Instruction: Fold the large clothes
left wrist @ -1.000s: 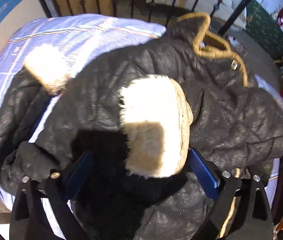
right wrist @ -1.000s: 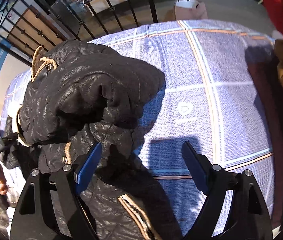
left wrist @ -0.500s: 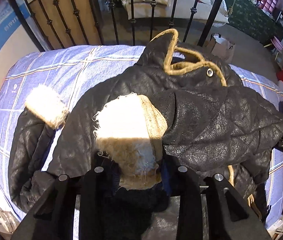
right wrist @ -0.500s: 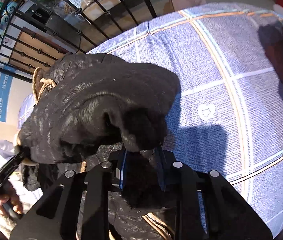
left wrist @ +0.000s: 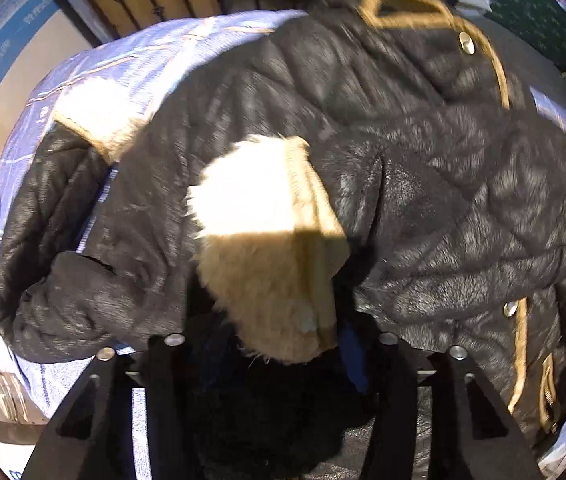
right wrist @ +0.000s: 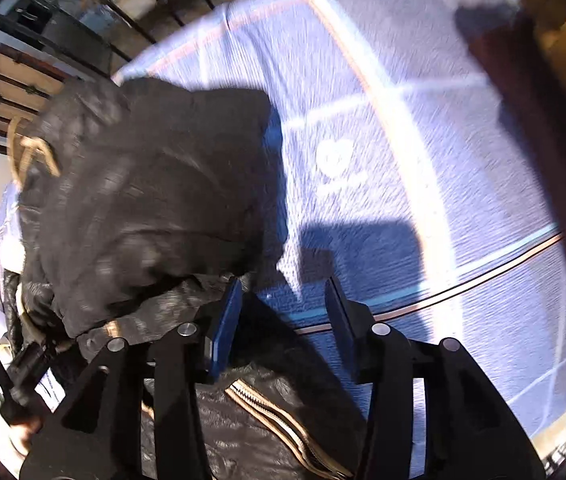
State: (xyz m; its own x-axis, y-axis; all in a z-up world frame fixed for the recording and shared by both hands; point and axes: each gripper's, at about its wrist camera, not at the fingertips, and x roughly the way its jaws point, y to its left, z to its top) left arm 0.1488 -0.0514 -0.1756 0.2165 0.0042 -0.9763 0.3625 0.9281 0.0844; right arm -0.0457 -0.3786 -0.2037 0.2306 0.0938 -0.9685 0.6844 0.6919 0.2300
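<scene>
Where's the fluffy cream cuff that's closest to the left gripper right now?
In the left wrist view the cream cuff lies centre frame on the black jacket, its lower end between the left gripper's fingers.

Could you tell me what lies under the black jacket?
The black jacket rests on a blue checked bedsheet, visible around its edges. Whatever lies beneath the jacket's middle is covered and cannot be seen.

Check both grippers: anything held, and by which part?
Right gripper: jaws just opening, nothing between them, nothing held. Left gripper: jaws just opening, the fur cuff between them; whether the pads grip it cannot be told.
</scene>
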